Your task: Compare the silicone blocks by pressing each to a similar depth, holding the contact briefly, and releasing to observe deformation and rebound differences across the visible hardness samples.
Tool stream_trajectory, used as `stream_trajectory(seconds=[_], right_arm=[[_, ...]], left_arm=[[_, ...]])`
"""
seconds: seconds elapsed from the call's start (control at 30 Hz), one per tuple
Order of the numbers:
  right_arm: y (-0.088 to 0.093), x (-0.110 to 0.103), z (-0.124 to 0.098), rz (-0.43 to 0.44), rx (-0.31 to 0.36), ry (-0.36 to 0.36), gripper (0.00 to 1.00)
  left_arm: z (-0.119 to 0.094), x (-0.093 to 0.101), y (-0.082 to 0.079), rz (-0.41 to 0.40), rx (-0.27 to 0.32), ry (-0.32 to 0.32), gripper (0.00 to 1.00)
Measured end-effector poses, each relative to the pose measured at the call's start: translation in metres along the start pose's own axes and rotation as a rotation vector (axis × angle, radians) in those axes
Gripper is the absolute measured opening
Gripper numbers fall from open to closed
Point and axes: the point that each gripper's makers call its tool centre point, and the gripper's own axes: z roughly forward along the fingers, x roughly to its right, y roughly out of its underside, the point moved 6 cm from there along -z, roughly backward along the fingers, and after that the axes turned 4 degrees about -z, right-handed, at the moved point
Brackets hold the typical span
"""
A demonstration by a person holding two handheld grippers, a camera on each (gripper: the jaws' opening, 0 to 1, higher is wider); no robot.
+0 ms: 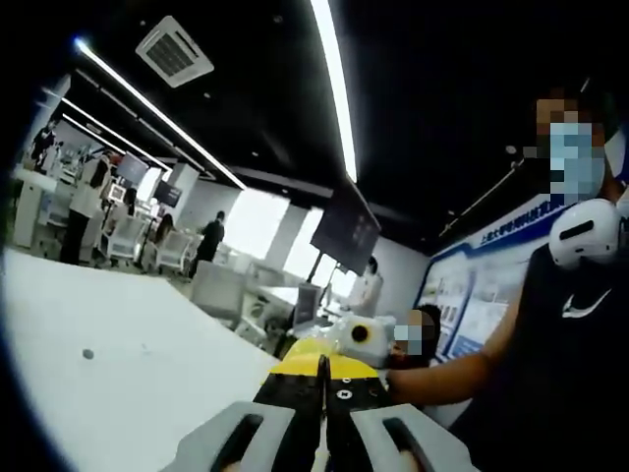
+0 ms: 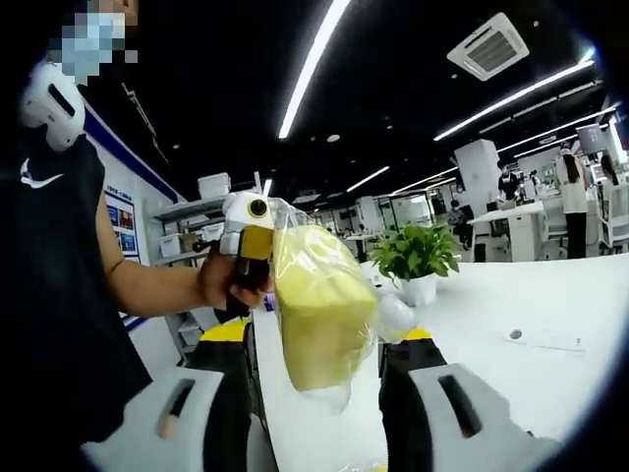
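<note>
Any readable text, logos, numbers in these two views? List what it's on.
Blue wall board behind the person, left gripper view: a line of white characters, too blurred to read.
Person's black sleeveless shirt: a white swoosh logo, no words.
Small posters on the blue-trimmed wall, right gripper view: too small to read.
Yellow block in clear plastic bag: no label visible.
No legible words or numbers.

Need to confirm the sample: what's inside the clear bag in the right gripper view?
A yellow block sits inside the clear plastic bag; its far side is hidden. Whether more lies behind it cannot be told.
</note>
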Motion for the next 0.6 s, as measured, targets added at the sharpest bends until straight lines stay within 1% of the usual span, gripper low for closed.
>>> stream_trajectory(seconds=[0.13,0.33,0.53,0.6], right_arm=[[-0.0012,0.0015,0.0013,-0.005,0.014,-0.007,0.39],[-0.003,0.0031,0.0021,-0.009,0.025,-0.009,0.29],[-0.0042,0.0036,0.0034,-0.014,0.023,-0.009,0.27],[-0.004,0.0038,0.0037,-0.022,0.011,-0.005,0.26]], left_arm=[[0.0005,-0.0002,-0.0001,-0.005,0.002,0.002,0.0],[0.0015,-0.0021,-0.0009,-0.008,0.002,0.002,0.0],[0.0007,-0.005,-0.0013,-0.007,0.003,-0.002,0.0],[-0.0011,-0.0082,0.0002,-0.013,0.005,-0.007,0.0]])
